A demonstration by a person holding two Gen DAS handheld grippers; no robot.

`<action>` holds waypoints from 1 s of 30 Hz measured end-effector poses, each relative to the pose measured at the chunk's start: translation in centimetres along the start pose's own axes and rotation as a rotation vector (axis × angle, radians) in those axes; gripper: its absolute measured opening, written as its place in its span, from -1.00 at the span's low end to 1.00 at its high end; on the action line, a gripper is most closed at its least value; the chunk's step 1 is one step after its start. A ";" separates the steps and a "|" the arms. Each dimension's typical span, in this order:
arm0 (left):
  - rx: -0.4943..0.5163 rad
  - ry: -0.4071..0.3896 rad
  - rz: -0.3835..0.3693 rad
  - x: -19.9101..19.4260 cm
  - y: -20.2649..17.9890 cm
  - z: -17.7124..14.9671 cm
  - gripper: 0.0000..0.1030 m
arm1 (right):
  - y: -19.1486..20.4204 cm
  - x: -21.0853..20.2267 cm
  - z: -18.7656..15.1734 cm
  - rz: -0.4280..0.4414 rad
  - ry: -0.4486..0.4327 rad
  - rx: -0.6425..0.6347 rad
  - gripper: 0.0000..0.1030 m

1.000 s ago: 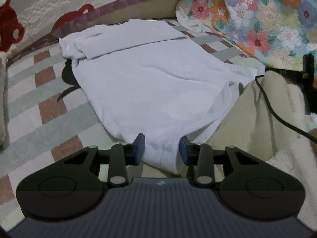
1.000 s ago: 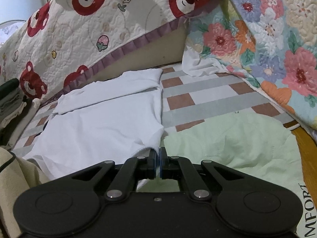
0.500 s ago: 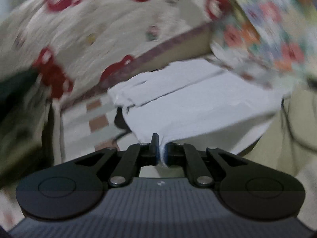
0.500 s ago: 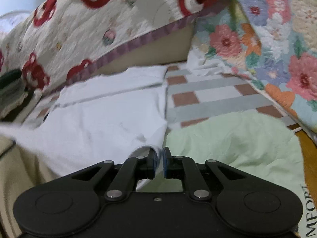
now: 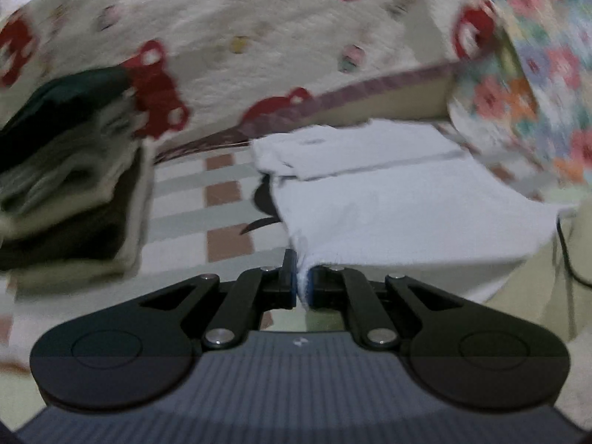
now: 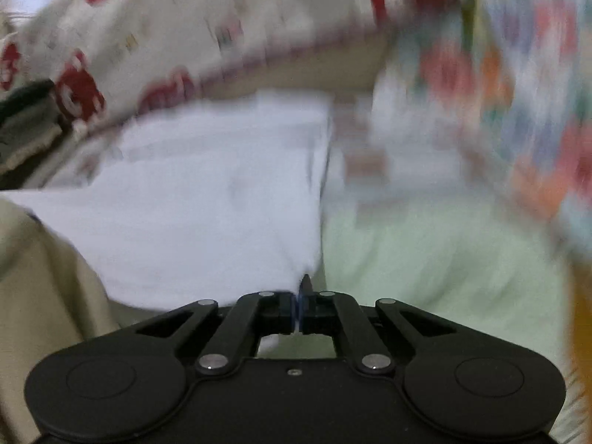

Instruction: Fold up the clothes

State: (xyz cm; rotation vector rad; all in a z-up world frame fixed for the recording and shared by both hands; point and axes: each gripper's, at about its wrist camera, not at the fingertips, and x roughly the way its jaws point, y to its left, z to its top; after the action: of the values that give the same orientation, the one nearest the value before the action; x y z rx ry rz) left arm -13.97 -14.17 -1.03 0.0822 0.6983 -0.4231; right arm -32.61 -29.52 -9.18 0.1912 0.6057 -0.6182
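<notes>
A white garment [image 5: 399,207] lies spread on a checked mat, its far end folded over. My left gripper [image 5: 304,284] is shut on the garment's near left corner and holds that hem lifted off the mat. In the right wrist view the same white garment [image 6: 207,199] fills the middle, blurred by motion. My right gripper [image 6: 298,307] is shut on its near right corner, with the cloth rising from the jaws.
A stack of folded dark and grey clothes [image 5: 63,170] sits at the left. A bear-print quilt [image 5: 229,37] stands behind, a floral quilt [image 5: 536,74] at the right. A pale green cloth [image 6: 436,259] lies right of the garment. Beige fabric [image 6: 40,281] is near left.
My left gripper closed on the garment's near corner and lifted it. Both grippers have risen with the hem, and both views now tilt up toward the quilts.
</notes>
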 end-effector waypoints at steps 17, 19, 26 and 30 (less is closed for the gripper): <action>0.040 0.091 0.058 1.5 -0.5 0.1 -0.75 | -3.1 -0.9 -1.4 -0.090 -0.046 0.054 -0.99; 0.065 0.080 0.068 1.7 -0.5 1.2 -0.79 | -3.3 -0.9 -1.1 -0.077 -0.061 0.060 -0.99; 0.153 0.043 0.103 2.3 -0.7 5.2 -0.81 | -4.0 -1.3 2.5 -0.041 -0.126 -0.023 -0.99; 0.204 0.021 0.122 2.7 -0.8 7.5 -0.81 | -4.7 -0.3 6.6 0.005 -0.167 -0.061 -0.99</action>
State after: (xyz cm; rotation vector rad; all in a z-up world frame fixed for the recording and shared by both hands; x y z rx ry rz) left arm -7.90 -17.41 3.03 0.3206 0.6658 -0.3752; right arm -32.48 -35.47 -3.63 0.0827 0.4622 -0.6032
